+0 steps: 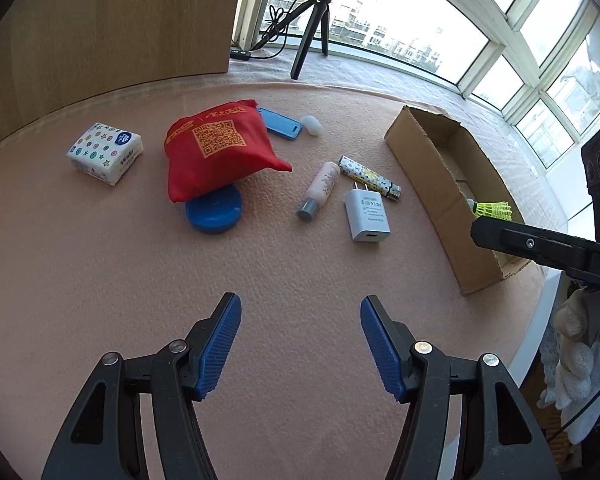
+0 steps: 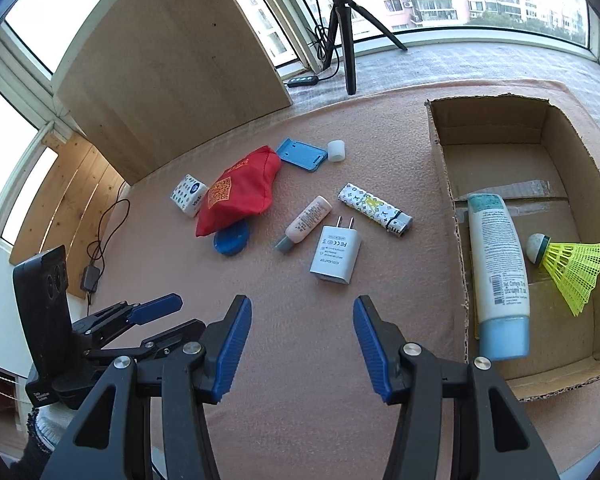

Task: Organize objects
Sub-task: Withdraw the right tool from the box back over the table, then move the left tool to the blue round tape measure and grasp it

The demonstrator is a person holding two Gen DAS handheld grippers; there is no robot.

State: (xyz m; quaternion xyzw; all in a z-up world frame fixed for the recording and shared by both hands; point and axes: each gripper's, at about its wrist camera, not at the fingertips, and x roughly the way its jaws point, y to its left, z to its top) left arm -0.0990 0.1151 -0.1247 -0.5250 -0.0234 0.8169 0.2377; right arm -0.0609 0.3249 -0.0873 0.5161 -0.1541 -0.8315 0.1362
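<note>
Right wrist view: the cardboard box (image 2: 496, 128) sits at the mat's right edge, holding a lotion tube (image 2: 498, 264) and a yellow shuttlecock (image 2: 572, 268). Bare mat (image 2: 300, 360) lies under both tools. The red pouch (image 2: 236, 196), charger (image 2: 336, 254) and lighter (image 2: 374, 210) cluster mid-mat. Left gripper (image 1: 300, 344) and right gripper (image 2: 302, 346) gape wide, empty.

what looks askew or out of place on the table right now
The red pouch is not lying flat: it is propped at a tilt on the blue round tin, which pokes out from under its near edge. The cardboard box has a ragged, torn rim. Nothing looks spilled.
</note>
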